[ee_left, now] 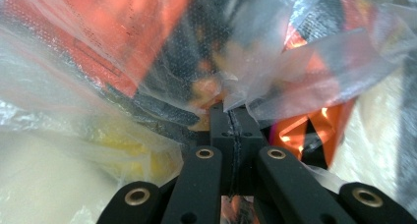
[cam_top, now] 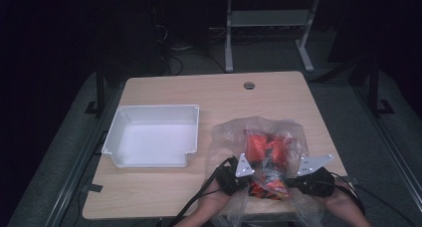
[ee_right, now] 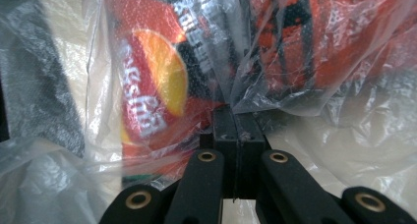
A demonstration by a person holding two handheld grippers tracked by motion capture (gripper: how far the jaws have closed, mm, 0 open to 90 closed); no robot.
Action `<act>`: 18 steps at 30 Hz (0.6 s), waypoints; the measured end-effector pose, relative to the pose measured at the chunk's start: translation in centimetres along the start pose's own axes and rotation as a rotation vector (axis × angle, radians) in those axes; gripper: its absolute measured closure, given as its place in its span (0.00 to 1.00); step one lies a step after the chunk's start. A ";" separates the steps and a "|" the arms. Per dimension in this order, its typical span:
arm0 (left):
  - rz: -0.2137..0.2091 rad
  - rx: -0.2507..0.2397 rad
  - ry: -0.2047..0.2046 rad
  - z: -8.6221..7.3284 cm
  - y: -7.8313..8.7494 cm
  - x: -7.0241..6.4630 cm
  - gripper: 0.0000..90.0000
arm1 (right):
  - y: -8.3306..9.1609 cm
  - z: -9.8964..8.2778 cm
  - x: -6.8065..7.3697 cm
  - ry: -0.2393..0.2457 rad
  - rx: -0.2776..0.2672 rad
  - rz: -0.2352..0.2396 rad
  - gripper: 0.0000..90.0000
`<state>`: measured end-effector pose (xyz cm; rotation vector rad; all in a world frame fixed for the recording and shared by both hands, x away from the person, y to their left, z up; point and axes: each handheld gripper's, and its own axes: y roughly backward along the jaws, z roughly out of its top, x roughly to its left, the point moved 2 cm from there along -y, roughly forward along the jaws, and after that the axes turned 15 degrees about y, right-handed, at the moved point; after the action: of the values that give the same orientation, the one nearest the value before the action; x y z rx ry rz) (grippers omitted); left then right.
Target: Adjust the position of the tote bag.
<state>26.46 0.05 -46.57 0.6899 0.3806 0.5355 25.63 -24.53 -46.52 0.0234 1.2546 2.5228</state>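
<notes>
Two grippers pinching one clear plastic bag (cam_top: 259,137) of snack packets, lower right of the high view.

Bag sits crumpled on the wooden table (cam_top: 164,192) near its front edge, orange-red packets (cam_top: 263,146) showing through the film (one packet has a yellow disc and white lettering, seen in the right gripper view). Left gripper (cam_top: 247,179) grips the bag's near-left edge, jaws pressed together with a fold of film (ee_left: 231,98) caught at the tips. Right gripper (cam_top: 290,183) grips the near-right edge, jaws likewise closed on film (ee_right: 236,98). Both hands come in from the bottom of the frame, cables trailing. White plastic bin (cam_top: 191,132) stands left of the bag, just apart from it. Round grommet hole (cam_top: 249,85) at the table's far edge, upper centre.
</notes>
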 end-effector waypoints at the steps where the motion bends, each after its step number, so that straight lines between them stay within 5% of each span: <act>1: -0.002 0.002 -0.002 -0.1 0.1 0.0 1.00 | 0.1 0.0 0.1 -0.002 0.003 0.002 1.00; 9: 0.035 -0.040 -0.032 1.4 2.4 1.0 1.00 | 1.8 1.2 -0.2 0.066 0.034 -0.079 1.00; 13: 0.071 -0.092 -0.035 3.7 3.2 1.9 1.00 | 3.8 2.9 -1.6 0.112 0.033 -0.170 1.00; 18: 0.114 -0.132 -0.031 6.6 2.9 3.1 1.00 | 5.5 4.8 -4.2 0.107 0.014 -0.241 1.00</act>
<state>31.20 0.45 -40.37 0.5938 0.2755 0.6520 28.88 -25.15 -38.80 -0.2487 1.2334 2.3339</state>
